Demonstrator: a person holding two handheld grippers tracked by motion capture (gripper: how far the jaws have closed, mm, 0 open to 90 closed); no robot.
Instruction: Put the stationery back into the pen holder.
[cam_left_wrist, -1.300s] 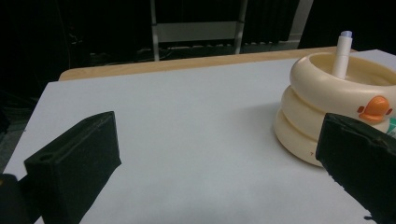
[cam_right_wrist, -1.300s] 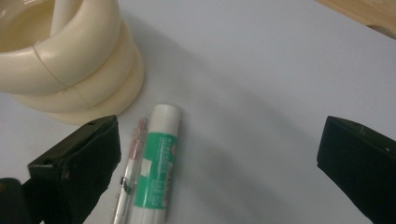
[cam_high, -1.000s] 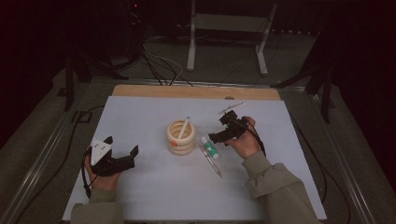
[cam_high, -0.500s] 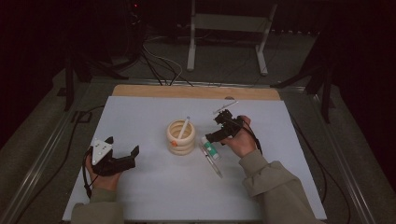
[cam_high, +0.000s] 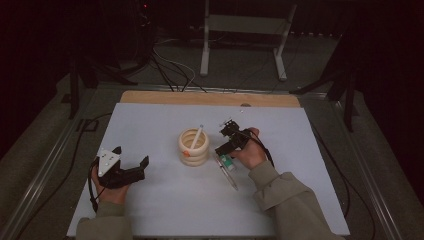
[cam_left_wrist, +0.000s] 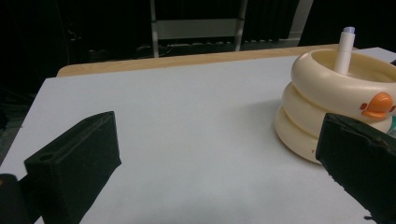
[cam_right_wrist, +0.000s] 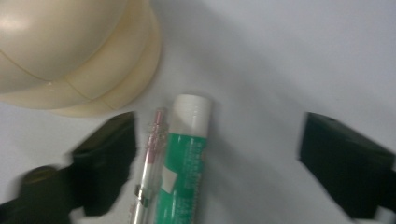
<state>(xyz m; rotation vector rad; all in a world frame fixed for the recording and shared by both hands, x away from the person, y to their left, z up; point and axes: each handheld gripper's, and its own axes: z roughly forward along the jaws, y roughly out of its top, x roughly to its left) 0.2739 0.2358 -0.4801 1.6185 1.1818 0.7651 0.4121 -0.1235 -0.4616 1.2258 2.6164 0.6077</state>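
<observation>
A cream ringed holder (cam_high: 194, 146) with an orange duck mark stands mid-table, and a white pen (cam_high: 196, 137) leans in it. Just right of it a green glue stick (cam_high: 226, 162) with a white cap and a clear pen (cam_high: 231, 177) lie flat. My right gripper (cam_high: 223, 150) points down over them. In the right gripper view its jaws straddle the glue stick (cam_right_wrist: 184, 158) and clear pen (cam_right_wrist: 149, 168); they have just been closing and the pads touch neither. My left gripper (cam_high: 132, 155) rests open at the left, facing the holder (cam_left_wrist: 327, 112).
The white tabletop (cam_high: 160, 200) has a wooden strip (cam_high: 210, 98) along its far edge. Beyond it, on the dark floor, stand a metal frame (cam_high: 240, 40) and loose cables (cam_high: 165, 65). A metal rail (cam_high: 45, 165) runs along the table's left side.
My right gripper has shifted a little left and down onto the glue stick and clear pen. The left gripper has stayed put.
</observation>
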